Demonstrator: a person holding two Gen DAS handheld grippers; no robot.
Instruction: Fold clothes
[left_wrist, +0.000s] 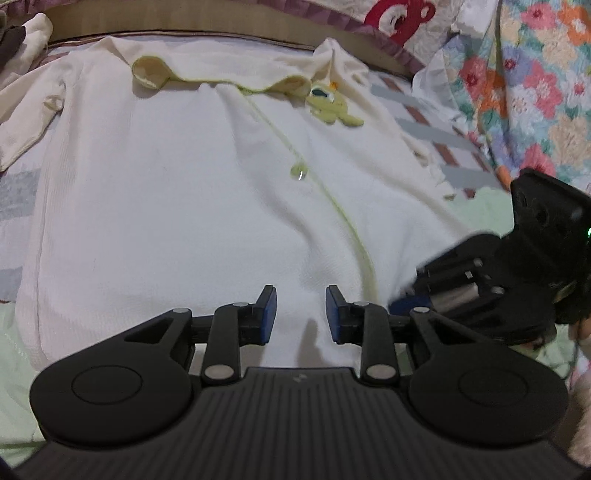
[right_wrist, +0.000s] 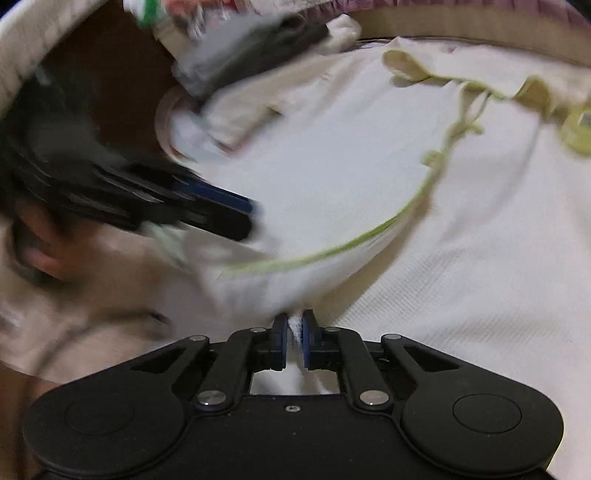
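My right gripper (right_wrist: 294, 328) has its fingers pinched on a fold of the white garment (right_wrist: 461, 229), cloth bunched between the pads. My left gripper (left_wrist: 301, 314) has its fingers parted, with nothing between them, above the garment's lower front. The garment lies spread on the bed (left_wrist: 454, 144), collar (left_wrist: 221, 79) farthest, a green trim line (left_wrist: 343, 218) running down it. Beyond lies a floral quilt (left_wrist: 535, 74).
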